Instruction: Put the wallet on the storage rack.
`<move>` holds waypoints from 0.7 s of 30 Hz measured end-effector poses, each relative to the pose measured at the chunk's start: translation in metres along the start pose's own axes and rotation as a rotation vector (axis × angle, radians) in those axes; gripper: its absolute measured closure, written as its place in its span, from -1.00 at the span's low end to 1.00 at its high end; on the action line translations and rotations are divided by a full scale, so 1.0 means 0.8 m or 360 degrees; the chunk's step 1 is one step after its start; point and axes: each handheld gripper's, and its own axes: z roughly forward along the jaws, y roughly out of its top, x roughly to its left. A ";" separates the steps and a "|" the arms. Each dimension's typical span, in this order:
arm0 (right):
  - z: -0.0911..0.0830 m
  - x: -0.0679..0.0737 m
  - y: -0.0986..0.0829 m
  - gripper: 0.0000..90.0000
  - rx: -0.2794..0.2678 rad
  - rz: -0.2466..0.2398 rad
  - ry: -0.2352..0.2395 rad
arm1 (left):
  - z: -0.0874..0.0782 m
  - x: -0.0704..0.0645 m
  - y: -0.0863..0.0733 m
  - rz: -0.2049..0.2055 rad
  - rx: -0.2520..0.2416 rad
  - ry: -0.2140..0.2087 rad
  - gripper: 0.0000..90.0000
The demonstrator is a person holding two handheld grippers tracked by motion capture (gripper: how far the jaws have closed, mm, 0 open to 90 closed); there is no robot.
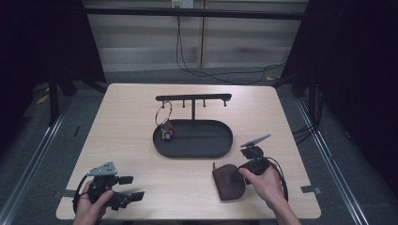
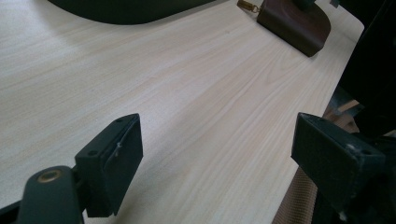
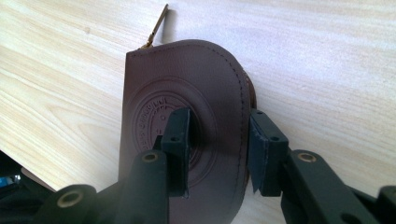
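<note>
Right gripper jaws part-closed over brown leather pouch, near right of table; pinch rounded edge squarely before lifting; left gripper wide open, holding nothing

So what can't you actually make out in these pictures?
- Pouch: in the right gripper view the stamped round emblem is half covered by the right gripper; its lettering is too small to read.
- Whether those jaws truly pinch the pouch or just straddle its edge.
- Keys on the ring, high view: too small to count.
- Tray, left gripper view: cut off by the top edge.
</note>
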 end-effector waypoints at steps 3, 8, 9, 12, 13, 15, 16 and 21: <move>-0.005 0.000 -0.001 0.52 -0.0034 0.0018 0.0019 | -0.002 0.002 0.000 0.0004 -0.0003 0.0003 -0.63; -0.006 0.004 0.001 0.52 -0.0029 -0.0016 -0.0006 | -0.002 0.002 0.000 0.0000 -0.0006 0.0011 -0.63; -0.007 0.006 0.002 0.53 -0.0027 -0.0028 -0.0013 | -0.001 0.002 0.000 -0.0001 -0.0006 0.0012 -0.63; -0.013 0.012 0.005 0.67 -0.0039 -0.0053 -0.0020 | 0.000 0.002 0.000 0.0005 0.0017 0.0023 -0.63; -0.017 0.013 0.006 0.67 -0.0050 -0.0057 -0.0008 | 0.001 0.002 0.000 0.0002 0.0013 0.0021 -0.63; -0.020 0.017 0.009 0.68 -0.0046 -0.0086 -0.0050 | 0.001 0.001 0.000 0.0003 0.0013 0.0018 -0.63; -0.019 0.017 0.009 0.68 -0.0046 -0.0095 -0.0050 | 0.000 0.001 0.000 0.0002 0.0011 0.0018 -0.63; -0.021 0.021 0.015 0.73 -0.0027 -0.0118 -0.0053 | 0.000 0.002 0.000 -0.0003 0.0009 0.0023 -0.63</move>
